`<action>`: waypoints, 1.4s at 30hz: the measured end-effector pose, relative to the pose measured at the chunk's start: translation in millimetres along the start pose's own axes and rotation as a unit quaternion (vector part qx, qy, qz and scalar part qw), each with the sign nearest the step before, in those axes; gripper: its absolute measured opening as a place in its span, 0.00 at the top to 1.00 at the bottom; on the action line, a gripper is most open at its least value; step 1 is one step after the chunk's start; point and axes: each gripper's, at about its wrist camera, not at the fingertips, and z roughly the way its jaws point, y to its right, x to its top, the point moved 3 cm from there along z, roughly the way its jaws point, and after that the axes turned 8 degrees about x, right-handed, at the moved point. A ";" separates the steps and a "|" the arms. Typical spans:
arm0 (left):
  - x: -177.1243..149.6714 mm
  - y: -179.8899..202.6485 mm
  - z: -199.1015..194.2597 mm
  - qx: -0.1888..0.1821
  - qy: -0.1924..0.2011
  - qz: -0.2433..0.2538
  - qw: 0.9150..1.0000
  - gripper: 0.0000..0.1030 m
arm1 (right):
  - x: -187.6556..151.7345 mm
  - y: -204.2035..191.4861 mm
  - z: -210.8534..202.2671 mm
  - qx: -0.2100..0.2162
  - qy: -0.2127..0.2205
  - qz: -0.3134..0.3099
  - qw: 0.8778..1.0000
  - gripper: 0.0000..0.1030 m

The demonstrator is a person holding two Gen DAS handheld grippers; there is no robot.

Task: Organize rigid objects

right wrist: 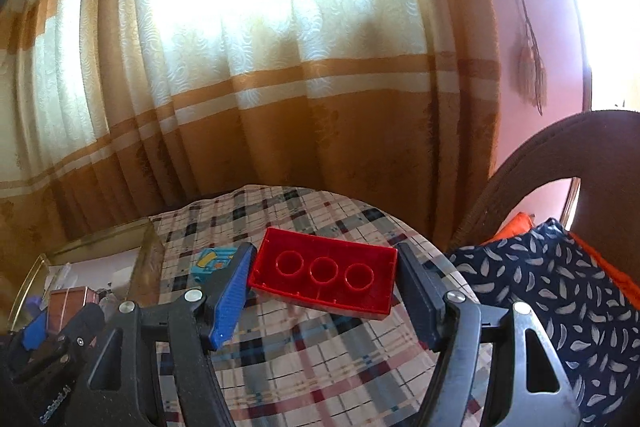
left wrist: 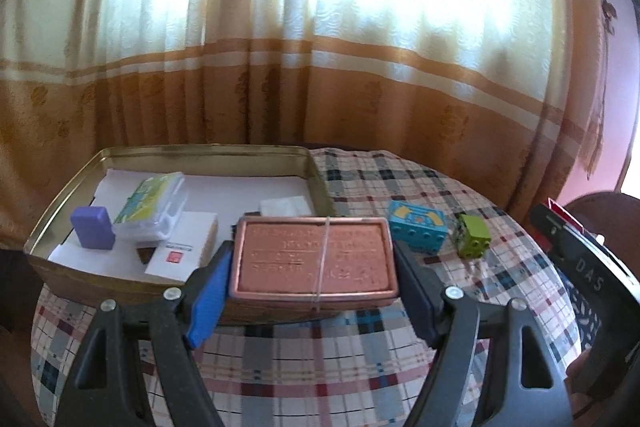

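Two grippers loaded at once. Left gripper [left wrist: 314, 273] is clamped on a copper-coloured tin [left wrist: 314, 259] with a thin band around it; the tin sits at lower centre of the left wrist view, raised over the near right corner of the gold tray [left wrist: 200, 151]. Whether it touches the tray rim cannot be told.

Right gripper [right wrist: 324, 277] is closed on a red brick [right wrist: 326, 273], hollow underside with three rings facing the camera, centre of the right wrist view, held above the plaid tablecloth [right wrist: 320, 379].

Already inside the tray, left half of the left wrist view: purple block [left wrist: 92, 227], clear plastic case [left wrist: 154, 205], white box with a red mark [left wrist: 184, 247], a small white packet [left wrist: 286, 205] toward the back right corner.

Out on the cloth, right of centre in the left wrist view: blue brick [left wrist: 416, 223] and green brick [left wrist: 474, 235], just beside each other, near the tray but outside it.

Judgement: task is past halfway. Four items stowed, two in hand, two loose. Remaining: set down the tin and the red brick in the tray, then collect the blue and green bricks. Free floor in the tray shows mostly at back centre.
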 end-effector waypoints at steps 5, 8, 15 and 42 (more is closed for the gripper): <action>3.4 -20.4 1.8 0.023 0.006 -0.017 1.000 0.25 | -3.4 -17.2 -1.5 0.026 0.006 -0.004 1.000 0.31; 5.4 -36.9 3.0 0.041 0.009 -0.026 0.999 0.25 | -4.9 -35.6 -1.8 0.040 0.011 -0.025 0.999 0.31; 10.4 -82.4 9.6 0.073 0.005 -0.076 0.994 0.26 | -12.0 -68.8 2.3 0.075 0.008 -0.046 0.996 0.31; 24.5 -124.3 38.1 0.184 0.020 -0.073 0.980 0.25 | -19.7 -174.2 35.6 0.142 0.038 -0.108 0.983 0.31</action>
